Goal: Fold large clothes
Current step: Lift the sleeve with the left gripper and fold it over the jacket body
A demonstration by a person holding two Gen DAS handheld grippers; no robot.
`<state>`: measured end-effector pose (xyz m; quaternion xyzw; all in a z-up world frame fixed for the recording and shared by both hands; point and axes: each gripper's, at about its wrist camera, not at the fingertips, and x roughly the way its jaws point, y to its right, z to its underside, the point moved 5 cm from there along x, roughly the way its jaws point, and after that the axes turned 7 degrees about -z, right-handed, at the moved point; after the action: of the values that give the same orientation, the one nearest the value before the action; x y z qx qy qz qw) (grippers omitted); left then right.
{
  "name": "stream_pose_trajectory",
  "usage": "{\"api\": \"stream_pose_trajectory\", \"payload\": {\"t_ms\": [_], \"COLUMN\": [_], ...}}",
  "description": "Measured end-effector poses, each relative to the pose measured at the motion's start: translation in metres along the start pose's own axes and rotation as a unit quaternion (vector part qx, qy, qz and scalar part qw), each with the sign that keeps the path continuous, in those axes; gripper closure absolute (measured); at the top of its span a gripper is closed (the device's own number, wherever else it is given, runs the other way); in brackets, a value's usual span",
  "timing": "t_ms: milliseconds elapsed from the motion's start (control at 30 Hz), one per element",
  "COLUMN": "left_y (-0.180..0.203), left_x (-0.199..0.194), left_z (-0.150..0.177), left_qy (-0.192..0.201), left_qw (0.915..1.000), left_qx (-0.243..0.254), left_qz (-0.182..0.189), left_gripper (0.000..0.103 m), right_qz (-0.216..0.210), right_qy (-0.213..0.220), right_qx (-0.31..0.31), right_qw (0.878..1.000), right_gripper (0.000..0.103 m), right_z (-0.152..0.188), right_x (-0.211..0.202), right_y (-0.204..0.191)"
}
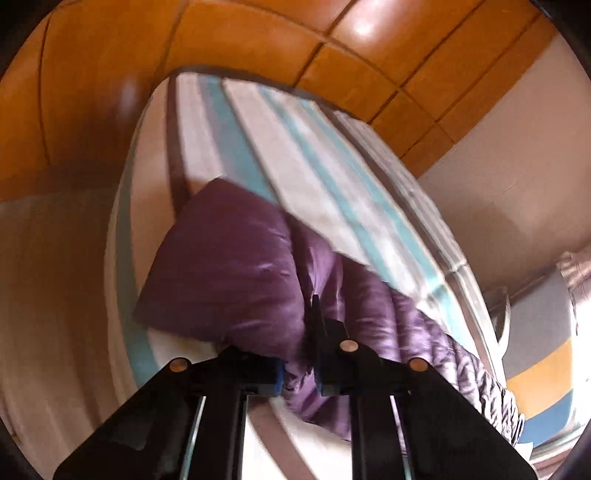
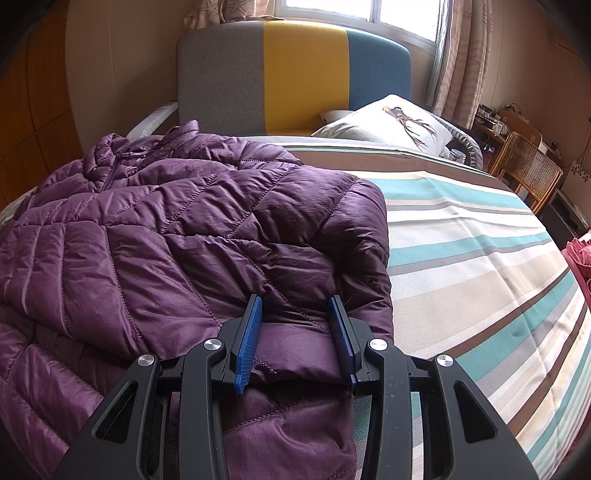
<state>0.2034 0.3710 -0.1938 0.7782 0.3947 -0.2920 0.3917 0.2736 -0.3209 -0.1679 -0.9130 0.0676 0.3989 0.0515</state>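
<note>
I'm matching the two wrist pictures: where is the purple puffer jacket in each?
Left wrist: purple puffer jacket centre and lower middle, bunched, running right.
Right wrist: it fills the left half, spread flat.
Shared landmark: striped bedsheet.

Both wrist fisheye views look steeply down, close over the quilted purple puffer jacket (image 2: 177,229) on the striped bed (image 2: 461,236), the left view rolled sideways and blurred, sharing jacket (image 1: 236,266) and bed (image 1: 317,162).

Daylight pours through the far window (image 2: 369,14), blown out white. The right wrist view is sharp; the left wrist view is motion-smeared, both bowed and dark-cornered.
</note>
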Motion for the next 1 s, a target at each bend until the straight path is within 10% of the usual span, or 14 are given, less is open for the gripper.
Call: {"api": "stream_pose_trajectory", "payload": {"t_ms": [200, 367, 1000], "left_y": [0.067, 0.14, 0.292], "left_x": [-0.047, -0.088, -0.182], "left_z": [0.01, 0.043, 0.277], "left_qy": [0.077, 0.112, 0.13], "left_qw": [0.9905, 0.9645, 0.8192], "left_qx": [0.106, 0.216, 0.513], "left_qz": [0.041, 0.102, 0.221], "left_gripper": [0.093, 0.093, 0.093], "right_qz": [0.0, -0.001, -0.005], "right_qy": [0.0, 0.0, 0.001], "right_qx": [0.001, 0.001, 0.004], "right_qw": [1.0, 1.0, 1.0], "right_gripper": [0.065, 0.065, 0.065], "right_z": [0.001, 0.001, -0.001], "right_x": [0.0, 0.0, 0.001], "right_y": [-0.001, -0.001, -0.001]}}
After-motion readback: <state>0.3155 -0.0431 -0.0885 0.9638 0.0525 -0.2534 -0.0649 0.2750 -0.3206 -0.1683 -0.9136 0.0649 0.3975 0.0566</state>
